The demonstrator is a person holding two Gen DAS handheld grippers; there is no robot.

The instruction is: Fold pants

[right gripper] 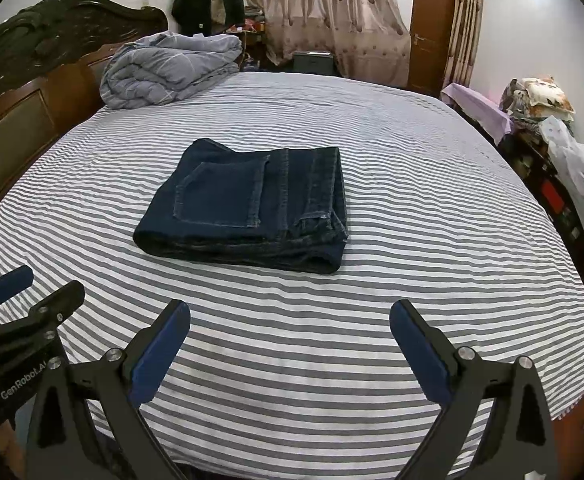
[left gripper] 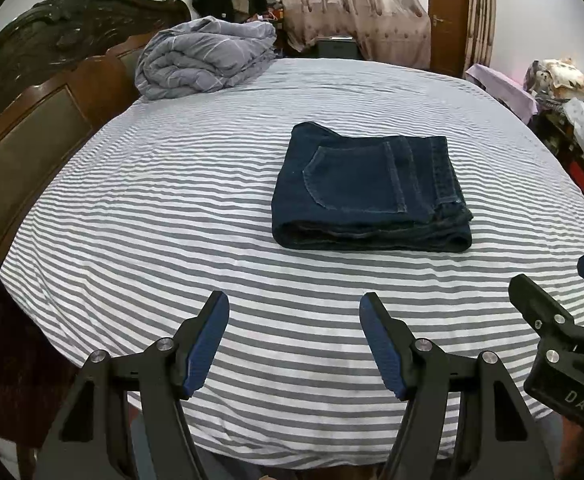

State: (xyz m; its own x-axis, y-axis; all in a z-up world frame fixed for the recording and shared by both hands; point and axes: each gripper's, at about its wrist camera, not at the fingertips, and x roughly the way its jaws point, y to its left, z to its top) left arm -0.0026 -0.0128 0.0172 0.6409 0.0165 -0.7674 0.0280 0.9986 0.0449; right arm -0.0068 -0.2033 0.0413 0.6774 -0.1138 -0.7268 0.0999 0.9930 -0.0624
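Observation:
Dark blue jeans (left gripper: 368, 188) lie folded into a compact rectangle in the middle of the striped bed, back pocket up; they also show in the right wrist view (right gripper: 247, 208). My left gripper (left gripper: 294, 308) is open and empty, held over the bed's near edge, well short of the jeans. My right gripper (right gripper: 289, 316) is open and empty, also near the front edge and apart from the jeans. Each gripper shows at the edge of the other's view: the right one (left gripper: 552, 292) and the left one (right gripper: 47, 284).
A grey-and-white striped sheet (left gripper: 171, 220) covers the bed. A folded grey quilt (left gripper: 207, 58) lies at the far left by the dark wooden headboard (left gripper: 31, 92). Cluttered furniture with piled bedding (right gripper: 540, 100) stands along the right side. Curtains and a door are behind.

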